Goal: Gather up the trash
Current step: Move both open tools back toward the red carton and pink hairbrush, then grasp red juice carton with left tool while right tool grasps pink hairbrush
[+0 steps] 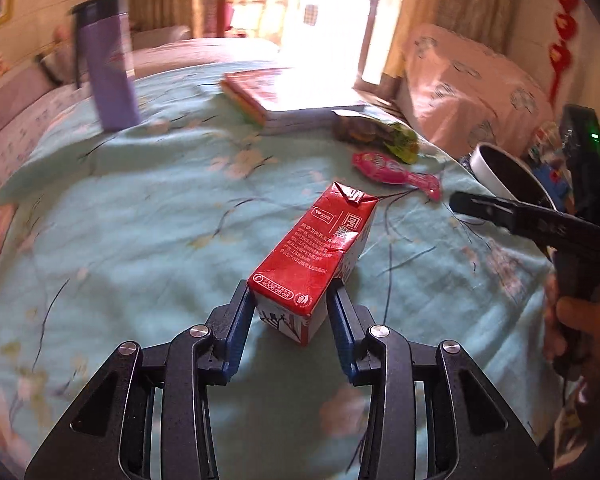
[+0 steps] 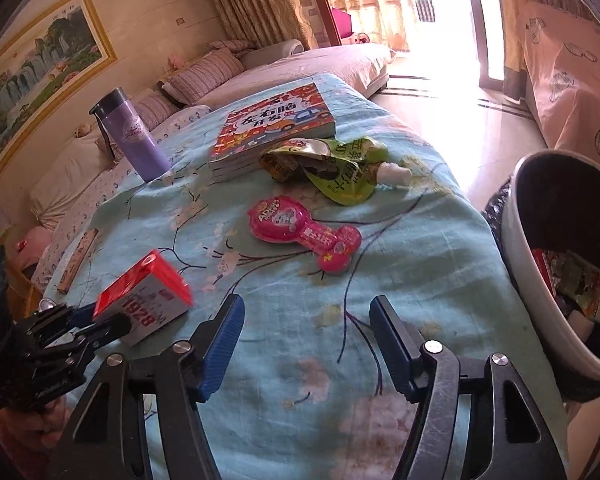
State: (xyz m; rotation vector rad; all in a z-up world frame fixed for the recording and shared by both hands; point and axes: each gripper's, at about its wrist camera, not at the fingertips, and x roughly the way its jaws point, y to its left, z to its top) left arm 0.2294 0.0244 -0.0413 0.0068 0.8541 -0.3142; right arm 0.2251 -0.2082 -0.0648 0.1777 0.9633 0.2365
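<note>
Left gripper [image 1: 290, 306]: its blue-padded jaws are clamped on the near end of the red and white drink carton [image 1: 314, 256], one pad on each side (in the right wrist view the carton's far end appears raised off the cloth).
Right gripper [image 2: 306, 336]: jaws apart with nothing between them, only bare cloth below; it hangs near the table's right edge.
Carton: in front of the left-hand tongs, above the pale blue flowered tablecloth [image 2: 412, 248], well apart from the bin.
Pink plastic lollipop-shaped wrapper [image 2: 300, 232]: lies flat on the cloth beyond the right gripper, between the carton and the green pouch.
Green crumpled foil pouch with a white spout [image 2: 340, 168]: just beyond the pink wrapper, touching the books.
Stack of colourful children's books [image 2: 272, 128]: further back on the cloth.
Purple metal flask with a dark lid [image 2: 130, 136]: upright at the table's left side.
White-rimmed dark waste bin [image 2: 524, 264]: beside the table's right edge, with some wrappers inside.
Person's hand [image 1: 580, 328]: grips the right gripper's handle.
</note>
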